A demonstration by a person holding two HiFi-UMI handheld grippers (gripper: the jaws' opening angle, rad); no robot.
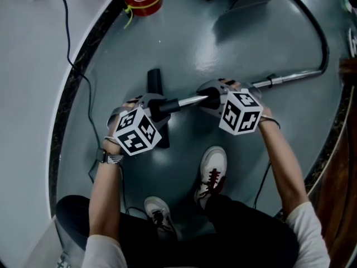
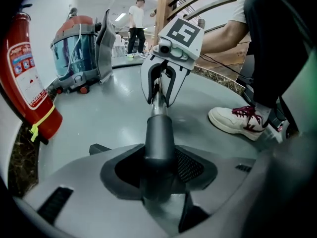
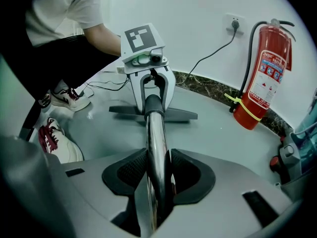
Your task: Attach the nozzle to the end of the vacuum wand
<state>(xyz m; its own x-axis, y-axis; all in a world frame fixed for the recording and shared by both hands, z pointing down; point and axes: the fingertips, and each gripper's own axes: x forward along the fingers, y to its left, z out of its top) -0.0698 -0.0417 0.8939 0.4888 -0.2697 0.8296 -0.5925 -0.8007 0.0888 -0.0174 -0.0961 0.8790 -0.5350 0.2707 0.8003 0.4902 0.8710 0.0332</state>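
Joining appears nearly done: the nozzle (image 2: 158,138), low over the floor (image 1: 223,43), is clamped by its neck in the left hand-held gripper (image 2: 158,177), the wand (image 3: 157,133) is clamped in the right hand-held gripper (image 3: 157,177), and only final seating is judged left.
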